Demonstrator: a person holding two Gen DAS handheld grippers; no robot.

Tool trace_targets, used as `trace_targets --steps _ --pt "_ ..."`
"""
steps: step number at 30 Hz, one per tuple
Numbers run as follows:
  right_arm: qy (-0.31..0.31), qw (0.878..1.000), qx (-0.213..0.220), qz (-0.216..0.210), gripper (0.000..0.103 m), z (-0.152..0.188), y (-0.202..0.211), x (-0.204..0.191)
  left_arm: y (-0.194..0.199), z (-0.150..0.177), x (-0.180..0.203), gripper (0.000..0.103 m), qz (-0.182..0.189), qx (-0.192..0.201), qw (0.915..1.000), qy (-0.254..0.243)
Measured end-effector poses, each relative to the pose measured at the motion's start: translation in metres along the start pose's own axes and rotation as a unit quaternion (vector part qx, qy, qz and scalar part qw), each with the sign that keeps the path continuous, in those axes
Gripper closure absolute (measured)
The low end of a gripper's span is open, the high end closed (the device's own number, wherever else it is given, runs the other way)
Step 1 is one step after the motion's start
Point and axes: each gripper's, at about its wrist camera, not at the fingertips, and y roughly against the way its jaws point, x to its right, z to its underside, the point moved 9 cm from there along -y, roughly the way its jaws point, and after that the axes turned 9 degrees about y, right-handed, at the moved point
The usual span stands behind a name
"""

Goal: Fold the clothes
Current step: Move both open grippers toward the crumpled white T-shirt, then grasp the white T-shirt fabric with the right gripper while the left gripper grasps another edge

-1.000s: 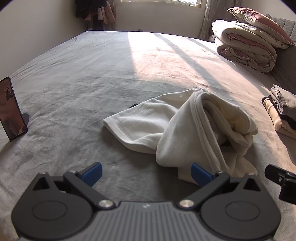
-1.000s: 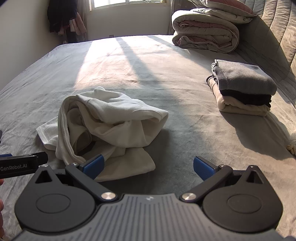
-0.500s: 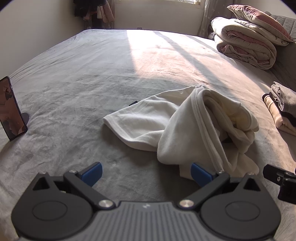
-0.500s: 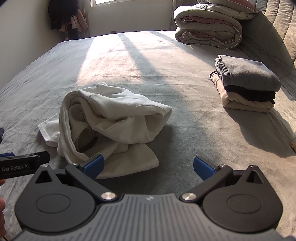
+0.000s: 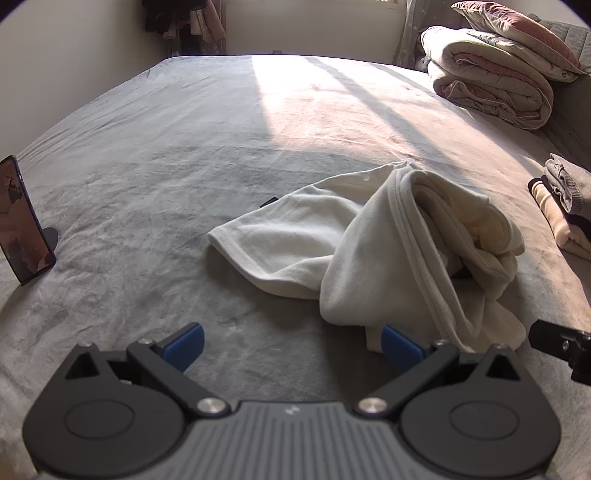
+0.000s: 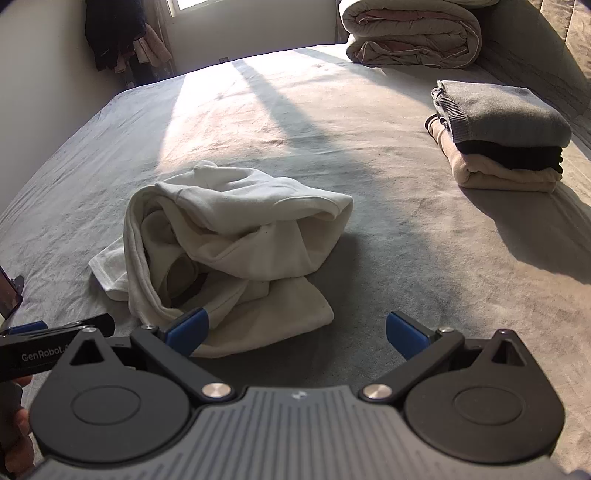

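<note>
Right wrist: crumpled cream garment (image 6: 236, 236) before spread tongs (image 6: 295, 332).

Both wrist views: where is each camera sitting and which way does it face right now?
Left wrist: on the left gripper, low over the bed, facing the crumpled white shirt; its open blue fingers show.
Right wrist: on the right gripper, facing the shirt and folded stack; its open fingers and a hand show.
Shared: shirt, stack, rolled duvet, each other's gripper.

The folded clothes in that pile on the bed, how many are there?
3, stacked: grey sweater on top, a dark piece in the middle, beige one at the bottom. More could hide between them.
</note>
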Motion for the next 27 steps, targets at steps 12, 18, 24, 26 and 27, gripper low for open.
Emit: trace_targets --steps 12,18,24,26,27 --pt "-0.004 0.999 0.015 -0.049 0.0 -0.008 -0.009 -0.02 -0.019 0.009 -0.023 0.001 -0.001 -0.028 0.9994 -0.022" --pt "0.003 0.995 0.028 -0.091 0.027 -0.014 -0.015 -0.04 -0.033 0.018 -0.037 0.001 -0.009 -0.047 0.9983 -0.033" --pt "-0.011 0.989 0.025 -0.142 0.041 -0.014 -0.021 -0.051 -0.049 0.035 -0.041 0.001 -0.026 -0.059 0.9956 -0.068" --pt "-0.014 0.987 0.031 -0.156 0.041 -0.015 -0.02 -0.054 -0.051 0.037 -0.044 0.0 -0.018 -0.057 0.9967 -0.056" --pt "-0.014 0.986 0.034 -0.163 0.041 -0.016 -0.02 -0.056 -0.051 0.038 -0.045 0.0 -0.014 -0.056 0.9971 -0.05"
